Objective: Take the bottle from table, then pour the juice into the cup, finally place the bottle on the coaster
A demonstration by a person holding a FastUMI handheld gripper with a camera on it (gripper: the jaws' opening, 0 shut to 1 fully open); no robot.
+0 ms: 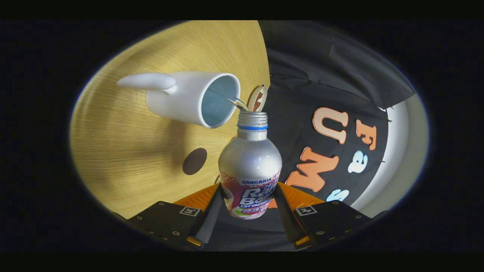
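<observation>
Both fingers of the hand-held gripper (247, 211) pinch the bottle (250, 166) at its label, tilted, its mouth at the cup (196, 97) rim on the surface (124, 151). Liquid streams in; I would keep the tilt slow and steady.

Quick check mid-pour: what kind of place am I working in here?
Likely a staged demo booth, not a kitchen: a light wood-grain tabletop, a black cloth wall, and the gripper shut on a silver aluminium bottle pouring into a white ceramic cup.
</observation>
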